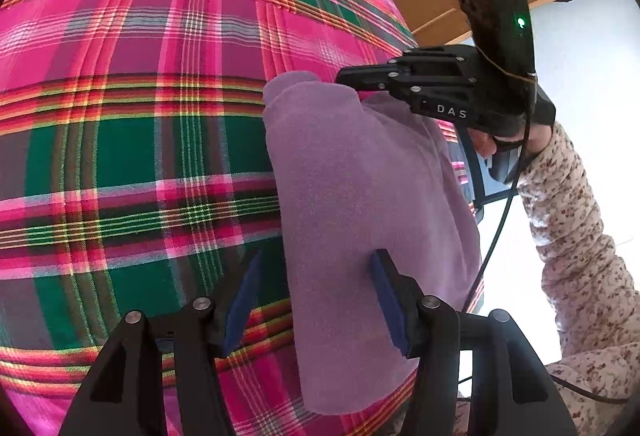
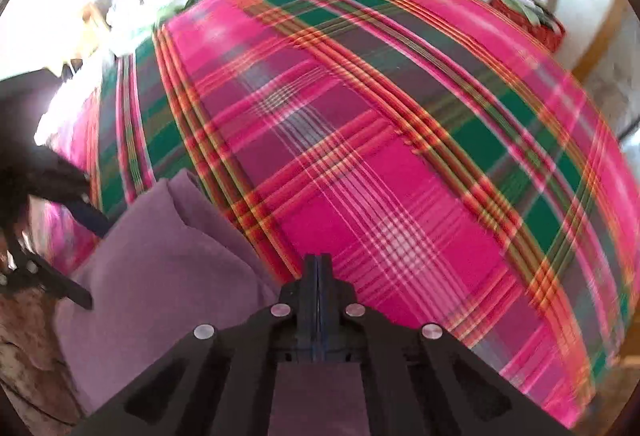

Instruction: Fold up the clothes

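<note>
Left wrist view: lilac fleece garment (image 1: 360, 215), soft napped pile, folded into a long rounded slab on a pink-green plaid cloth (image 1: 120, 115) of woven, ribbed weave. Left gripper (image 1: 316, 300) stands wide, blue pads either side of the garment's near left edge, nothing clamped. Right gripper (image 1: 348, 77) reaches over the garment's far end, held by a hand (image 1: 504, 143) in a floral sleeve (image 1: 572, 236). Broad bare plaid lies to the left.

Right wrist view: motion-blurred. Right gripper (image 2: 319, 268) pads pressed together, apparently on nothing; garment (image 2: 160, 276) lies left and below. Left gripper (image 2: 80, 256) juts in over its left edge. Plaid cloth (image 2: 400, 155) runs clear ahead and right.
</note>
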The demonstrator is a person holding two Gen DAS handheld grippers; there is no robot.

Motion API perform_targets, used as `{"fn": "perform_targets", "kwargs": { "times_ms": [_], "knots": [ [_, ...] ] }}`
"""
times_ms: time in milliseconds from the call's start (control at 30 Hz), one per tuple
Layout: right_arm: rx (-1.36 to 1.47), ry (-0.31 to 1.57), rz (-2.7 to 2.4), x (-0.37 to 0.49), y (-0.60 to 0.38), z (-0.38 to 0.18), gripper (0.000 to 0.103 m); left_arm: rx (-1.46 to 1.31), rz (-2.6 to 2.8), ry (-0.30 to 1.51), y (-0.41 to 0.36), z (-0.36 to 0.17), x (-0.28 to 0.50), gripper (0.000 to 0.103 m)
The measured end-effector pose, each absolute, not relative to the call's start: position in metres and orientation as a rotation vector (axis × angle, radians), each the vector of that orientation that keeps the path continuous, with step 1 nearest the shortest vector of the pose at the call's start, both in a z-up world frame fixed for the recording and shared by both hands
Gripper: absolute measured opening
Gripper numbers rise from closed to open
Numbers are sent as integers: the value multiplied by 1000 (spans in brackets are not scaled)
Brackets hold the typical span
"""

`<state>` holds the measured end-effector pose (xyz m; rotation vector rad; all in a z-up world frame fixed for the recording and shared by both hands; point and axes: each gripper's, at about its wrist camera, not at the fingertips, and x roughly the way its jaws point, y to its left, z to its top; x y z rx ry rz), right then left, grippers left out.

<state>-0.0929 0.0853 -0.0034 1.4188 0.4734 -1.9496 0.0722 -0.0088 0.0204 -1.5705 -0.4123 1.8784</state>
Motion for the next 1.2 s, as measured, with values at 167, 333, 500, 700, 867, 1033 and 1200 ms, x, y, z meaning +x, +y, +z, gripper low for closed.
{"fn": "perform_targets", "kwargs": {
  "times_ms": [167, 333, 500, 700, 867, 1033, 1200],
  "knots": [
    [1388, 411, -2055, -79, 107, 14, 1, -1567, 1898, -414, -12, 22, 74, 58],
    [1324, 342, -2165, -45, 128, 40, 2, -1548, 1920, -422, -17, 23, 76, 58],
    [1288, 197, -2275, -2, 149, 48, 3, -1529, 1941, -430, -21, 24, 79, 58],
    [1305, -39, -2346, 48, 179, 28, 55, -1478, 1945, -429, -22, 25, 84, 58],
    [1311, -250, -2394, 89, 204, 12, 72, -1461, 1884, -457, -22, 22, 87, 60],
    [1283, -504, -2391, 95, 224, -6, 75, -1467, 1857, -486, -26, 18, 87, 65],
    [1314, -598, -2325, 90, 226, -22, 76, -1478, 1866, -514, -32, 15, 86, 68]
  ]
}}
